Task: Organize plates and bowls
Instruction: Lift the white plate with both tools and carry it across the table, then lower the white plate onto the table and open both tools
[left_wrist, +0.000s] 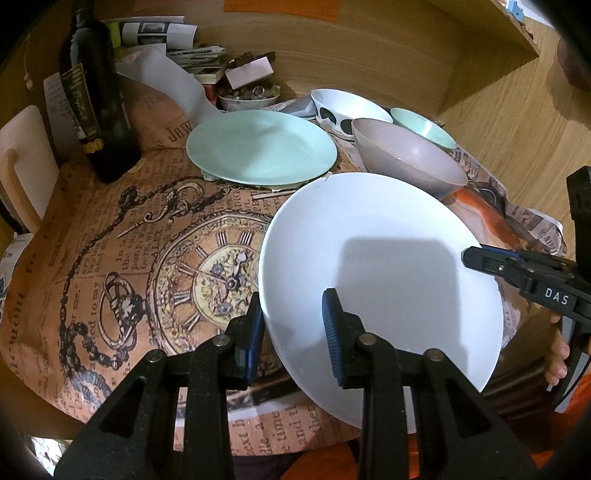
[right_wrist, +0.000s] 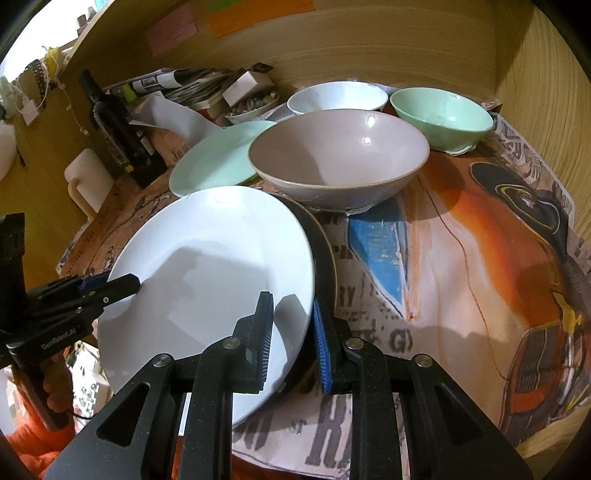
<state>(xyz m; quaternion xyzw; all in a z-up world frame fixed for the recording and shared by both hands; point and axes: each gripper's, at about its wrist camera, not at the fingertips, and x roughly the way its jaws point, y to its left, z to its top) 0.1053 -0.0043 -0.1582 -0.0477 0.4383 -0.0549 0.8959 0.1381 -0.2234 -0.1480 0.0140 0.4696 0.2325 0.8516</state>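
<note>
A white plate (left_wrist: 384, 280) is held tilted above the table, gripped from both sides. My left gripper (left_wrist: 293, 332) is shut on its near-left rim. My right gripper (right_wrist: 293, 332) is shut on its opposite rim and also shows in the left wrist view (left_wrist: 476, 258). The left gripper shows in the right wrist view (right_wrist: 127, 286). A black round thing (right_wrist: 321, 251) lies under the white plate (right_wrist: 207, 273). A mint plate (left_wrist: 260, 147), a grey-pink bowl (left_wrist: 406, 155), a white spotted bowl (left_wrist: 343, 110) and a mint bowl (left_wrist: 424, 125) stand behind.
A dark bottle (left_wrist: 94, 99) stands at the left with a white cutting board (left_wrist: 22, 162) beside it. A small dish of oddments (left_wrist: 247, 98), papers and a box (left_wrist: 249, 70) crowd the back. Wooden walls (left_wrist: 498, 110) enclose the back and right. Printed paper (left_wrist: 110, 258) covers the table.
</note>
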